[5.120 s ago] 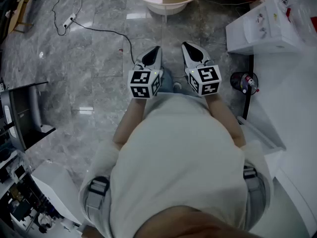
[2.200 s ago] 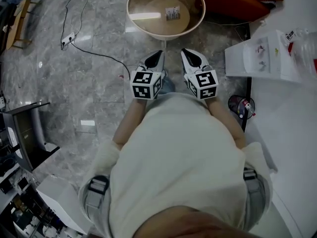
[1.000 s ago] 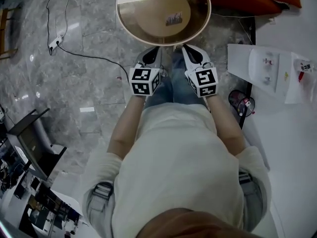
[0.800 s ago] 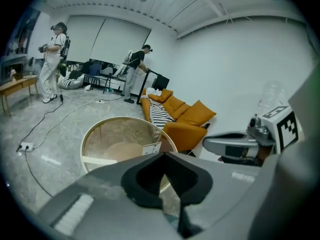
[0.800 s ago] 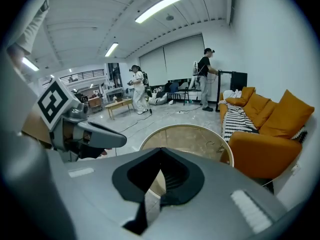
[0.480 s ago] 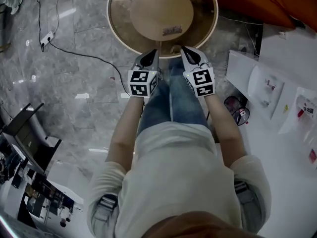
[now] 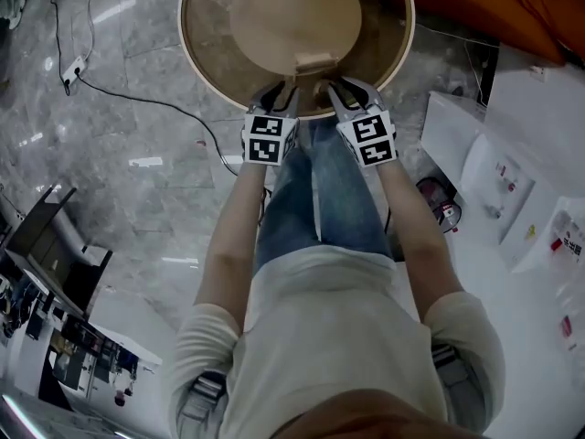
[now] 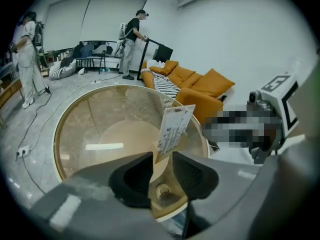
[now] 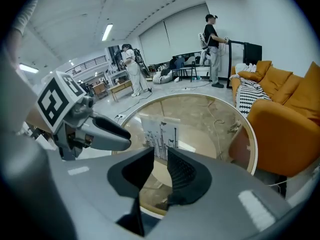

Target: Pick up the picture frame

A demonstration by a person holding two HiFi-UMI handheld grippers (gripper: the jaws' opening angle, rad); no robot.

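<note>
As both hand-held grippers (image 7: 276, 94) (image 7: 344, 91) open partway — empty, picture frame (image 7: 315, 62) ahead.

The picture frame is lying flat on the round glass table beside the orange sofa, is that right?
Not quite. The picture frame is not lying flat: it stands upright on the round glass table, as the left gripper view shows. The rest holds: the orange sofa is beside that table.

Left tool (image 8: 162, 159), right tool (image 9: 160, 156) (jaws opening)
</note>
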